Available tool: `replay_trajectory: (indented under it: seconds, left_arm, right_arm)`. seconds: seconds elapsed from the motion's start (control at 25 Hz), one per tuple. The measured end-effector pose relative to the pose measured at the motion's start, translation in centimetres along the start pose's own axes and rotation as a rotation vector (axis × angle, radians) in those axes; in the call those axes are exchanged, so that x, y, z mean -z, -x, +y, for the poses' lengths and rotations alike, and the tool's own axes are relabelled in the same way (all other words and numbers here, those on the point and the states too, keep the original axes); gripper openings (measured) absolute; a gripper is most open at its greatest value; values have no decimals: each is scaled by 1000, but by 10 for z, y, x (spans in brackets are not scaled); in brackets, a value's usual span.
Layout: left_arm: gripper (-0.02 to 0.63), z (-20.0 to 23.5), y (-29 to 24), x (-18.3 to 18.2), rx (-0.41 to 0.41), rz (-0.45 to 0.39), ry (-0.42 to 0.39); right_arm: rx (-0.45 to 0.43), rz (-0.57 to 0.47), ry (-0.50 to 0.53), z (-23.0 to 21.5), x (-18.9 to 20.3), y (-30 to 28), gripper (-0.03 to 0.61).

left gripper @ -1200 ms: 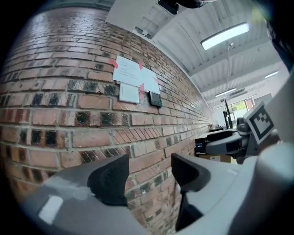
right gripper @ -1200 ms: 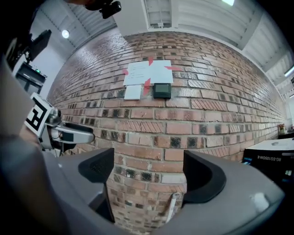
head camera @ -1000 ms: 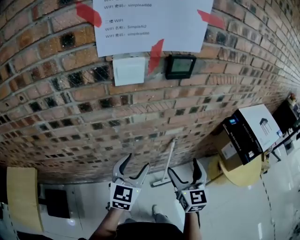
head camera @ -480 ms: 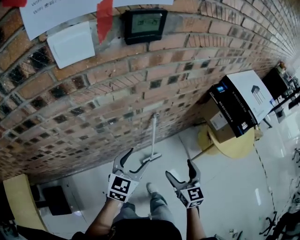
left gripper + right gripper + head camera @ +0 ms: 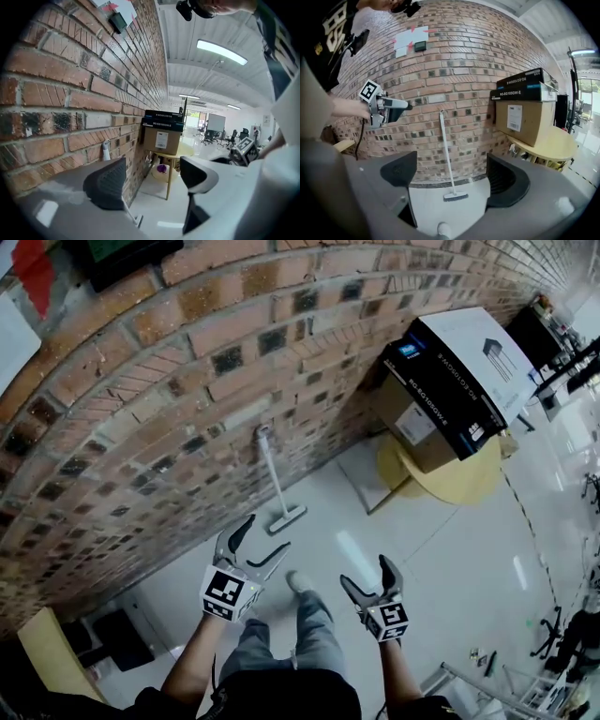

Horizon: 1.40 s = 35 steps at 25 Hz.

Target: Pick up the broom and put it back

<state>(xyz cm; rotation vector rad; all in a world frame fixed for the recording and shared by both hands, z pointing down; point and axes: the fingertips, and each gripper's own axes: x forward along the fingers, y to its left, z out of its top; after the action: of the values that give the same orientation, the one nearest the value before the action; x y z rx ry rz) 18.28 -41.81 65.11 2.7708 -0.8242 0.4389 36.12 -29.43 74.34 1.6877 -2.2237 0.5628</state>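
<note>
- Ahead of left gripper (image 5: 265,533) and right gripper (image 5: 365,571): brick wall (image 5: 187,381), running down to pale glossy floor (image 5: 441,559).
- Off to the right of the right gripper, against the wall: round yellow table (image 5: 469,486) bearing a closed cardboard box (image 5: 412,427), with a dark-and-white carton (image 5: 450,381) stacked on top. Both shut, contents not visible.
- Straight ahead of the grippers, well apart from both: broom (image 5: 447,154), leaning nearly upright on the wall. Long axis from floor to brick, handle end up against the wall, brush head (image 5: 286,518) down on the floor.
- Left gripper: jaws just been opening, now spread wide. Nothing between the pads, touching nothing. Top of the broom handle visible just past the wall-side jaw in the left gripper view.
- Right gripper: jaws wide apart, empty. Broom framed in the gap in the right gripper view, but far off, no contact.
- Below and between the grippers: a person's shoe (image 5: 298,581) on the floor.
</note>
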Motion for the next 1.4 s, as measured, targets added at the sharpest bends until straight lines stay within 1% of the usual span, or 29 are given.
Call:
replay_trajectory:
  seconds: [0.12, 0.2, 0.32, 0.4, 0.48, 0.56, 0.68, 0.76, 0.84, 0.92, 1.12, 1.16, 1.2, 1.24, 1.28, 1.36, 1.4]
  left_arm:
    - [365, 2, 0, 5, -23, 8, 2]
    - [365, 9, 3, 2, -39, -13, 17]
    - [362, 24, 14, -6, -78, -52, 51]
    - [357, 36, 23, -11, -120, -67, 59]
    - [355, 49, 32, -13, -166, -78, 64]
    - [353, 55, 41, -13, -199, -91, 82]
    - [353, 55, 55, -9, -232, -97, 111]
    - [353, 60, 64, -5, -275, -106, 135]
    - [353, 67, 73, -3, -320, -119, 159]
    - [352, 72, 80, -2, -355, -129, 173]
    - [337, 81, 96, -3, -426, -138, 186]
    - [337, 83, 100, -3, -434, -140, 187]
    - [333, 85, 104, -1, -441, -140, 190]
    - [331, 86, 107, 1, -445, -140, 195]
    - [331, 87, 109, 3, -447, -139, 203]
    - [327, 85, 111, 8, -441, -137, 221]
    - [325, 83, 112, 8, -436, -136, 224]
  right_arm:
    - [-30, 26, -19, -4, 16, -28, 471]
    - [-63, 39, -22, -3, 19, -59, 471]
    - [-149, 49, 1, 10, 12, -116, 471]
    - [-208, 53, 25, 22, 2, -156, 471]
    - [-245, 64, 23, 31, -8, -198, 471]
    - [-261, 95, 6, 38, -17, -236, 471]
    - [-262, 140, 5, 45, -28, -283, 471]
    - [-264, 147, -13, 48, -41, -312, 469]
    - [-269, 152, -50, 52, -54, -338, 458]
    - [-264, 171, -72, 54, -63, -360, 430]
    - [-243, 235, -28, 51, -65, -398, 351]
    - [-242, 239, -22, 52, -66, -402, 327]
    - [-244, 235, -24, 52, -69, -405, 290]
    - [-249, 223, -39, 54, -73, -405, 236]
    - [-254, 208, -66, 54, -77, -403, 141]
    - [-251, 200, -109, 54, -78, -392, 135]
    - [-249, 205, -106, 53, -77, -382, 135]
